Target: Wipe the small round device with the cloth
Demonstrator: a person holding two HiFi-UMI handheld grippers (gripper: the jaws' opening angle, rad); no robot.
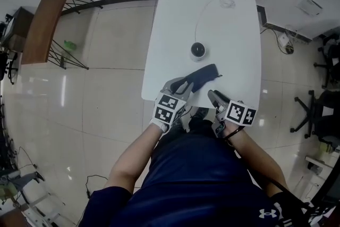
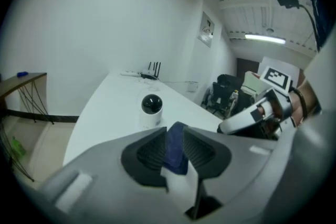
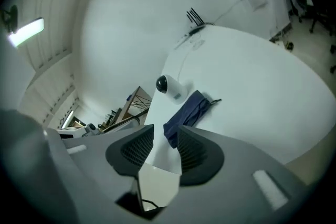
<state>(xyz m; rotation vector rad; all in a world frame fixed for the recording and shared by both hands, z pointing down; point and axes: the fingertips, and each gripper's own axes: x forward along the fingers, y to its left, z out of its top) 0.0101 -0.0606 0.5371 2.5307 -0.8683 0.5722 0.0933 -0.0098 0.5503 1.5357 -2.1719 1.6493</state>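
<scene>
Dark-blue cloth (image 1: 204, 76) flat on white counter (image 1: 239, 34), long axis diagonal from near-left to far-right. Near end sits at tips of left hand-held gripper (image 1: 179, 85). Its jaws part open, cloth end in gap, pads not clamped by my read. Right hand-held gripper (image 1: 214, 96) wider open, empty, just short of cloth. Small round camera device (image 1: 198, 50) upright just beyond cloth. Left nearer to cloth. Count: one cloth, one device, two hand-held grippers.

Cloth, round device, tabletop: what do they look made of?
Cloth: dark blue soft fabric, maybe microfibre; it lies limp in folds.
Round device: white matt body, hard plastic by the look, with a shiny black dome.
Tabletop: smooth white, likely laminate or painted board; the even surface leaves it open.
</scene>
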